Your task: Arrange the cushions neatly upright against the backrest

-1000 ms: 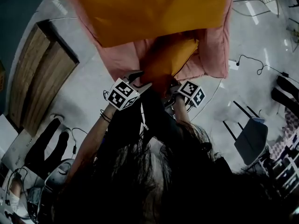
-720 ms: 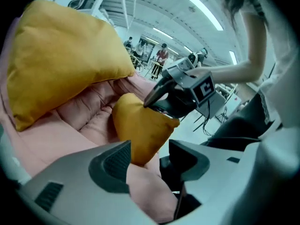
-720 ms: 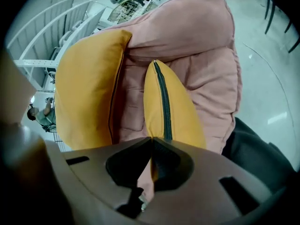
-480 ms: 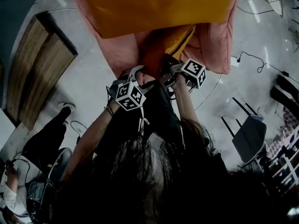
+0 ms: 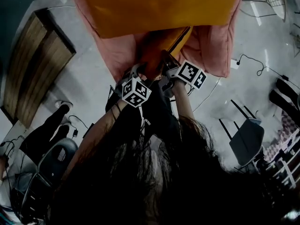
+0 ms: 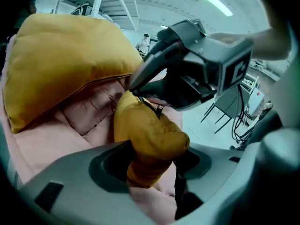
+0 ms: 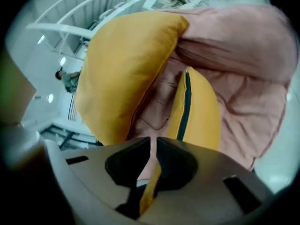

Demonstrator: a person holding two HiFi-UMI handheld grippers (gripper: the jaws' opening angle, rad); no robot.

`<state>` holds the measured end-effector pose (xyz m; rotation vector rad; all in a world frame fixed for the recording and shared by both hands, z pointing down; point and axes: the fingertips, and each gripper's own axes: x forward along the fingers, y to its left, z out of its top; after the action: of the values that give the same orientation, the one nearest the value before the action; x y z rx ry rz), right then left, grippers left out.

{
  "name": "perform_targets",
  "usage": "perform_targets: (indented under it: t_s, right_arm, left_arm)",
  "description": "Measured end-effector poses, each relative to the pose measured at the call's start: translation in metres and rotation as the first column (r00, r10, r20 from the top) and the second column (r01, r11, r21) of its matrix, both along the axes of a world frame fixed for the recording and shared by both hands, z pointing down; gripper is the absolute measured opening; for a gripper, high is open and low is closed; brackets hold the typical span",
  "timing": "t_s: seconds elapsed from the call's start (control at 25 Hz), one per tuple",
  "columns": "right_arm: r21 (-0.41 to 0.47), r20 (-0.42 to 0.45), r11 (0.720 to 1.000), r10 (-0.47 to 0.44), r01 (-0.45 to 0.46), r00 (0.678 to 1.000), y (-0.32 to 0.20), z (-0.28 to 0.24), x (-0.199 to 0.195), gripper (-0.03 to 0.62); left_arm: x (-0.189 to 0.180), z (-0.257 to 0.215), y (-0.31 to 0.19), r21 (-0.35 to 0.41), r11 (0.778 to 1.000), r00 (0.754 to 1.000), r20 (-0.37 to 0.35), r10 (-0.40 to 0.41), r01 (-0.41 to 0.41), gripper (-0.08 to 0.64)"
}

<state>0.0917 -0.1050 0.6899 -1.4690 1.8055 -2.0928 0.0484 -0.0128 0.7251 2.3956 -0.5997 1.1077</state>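
Small orange cushion (image 7: 197, 109) is sitting on the pink chair (image 7: 243, 102), zipper edge facing you, just beside the large orange cushion (image 7: 126, 64) that is leaning against the backrest. Your right gripper (image 7: 152, 142) is pinching its thin edge, jaws together. Your left gripper (image 6: 151, 156) is closing its jaws onto a bunched corner.

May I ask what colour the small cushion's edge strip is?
The strip is nearly black; right gripper view shows it best.
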Motion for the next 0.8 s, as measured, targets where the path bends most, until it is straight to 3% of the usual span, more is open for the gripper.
perform_targets:
  t_s: [0.08,0.16,0.28,0.32,0.36,0.56,0.72,0.8]
  right_arm:
    - [0.095,-0.145,0.99,-0.094,0.109,0.985,-0.006,-0.007,0.023,0.034]
    - [0.151,-0.296,0.966,-0.156,0.207,0.942,-0.012,-0.008,0.051,0.034]
    - [0.177,-0.413,0.95,-0.166,0.258,0.896,-0.028,0.003,0.09,0.045]
    - [0.187,-0.414,0.95,-0.154,0.249,0.897,-0.037,0.009,0.1,0.134]
    - [0.197,-0.399,0.952,-0.14,0.234,0.906,-0.047,0.015,0.109,0.271]
    - [0.191,-0.31,0.967,-0.105,0.17,0.945,-0.101,0.052,0.141,0.272]
    - [0.045,-0.358,0.956,-0.255,0.29,0.898,-0.115,0.089,0.135,0.271]
    - [-0.023,-0.309,0.965,-0.256,0.262,0.916,-0.111,0.101,0.13,0.261]
  left_arm:
    - [-0.002,-0.004,-0.001,-0.017,1.0,1.0,-0.011,-0.007,0.007,0.271]
    - [-0.003,-0.007,0.002,-0.01,1.0,1.0,-0.003,0.027,-0.027,0.261]
    - [-0.005,-0.005,0.014,0.02,0.995,0.995,0.024,0.098,-0.099,0.253]
    - [-0.006,-0.004,0.016,0.027,0.994,0.994,0.03,0.108,-0.108,0.253]
    - [-0.007,-0.003,0.017,0.03,0.993,0.993,0.034,0.11,-0.111,0.253]
    - [-0.003,-0.004,0.018,0.026,0.992,0.991,0.045,0.122,-0.123,0.253]
    - [-0.002,-0.004,0.019,0.024,0.991,0.991,0.051,0.127,-0.128,0.253]
    - [-0.003,-0.004,0.018,0.011,0.993,0.992,0.054,0.117,-0.118,0.253]
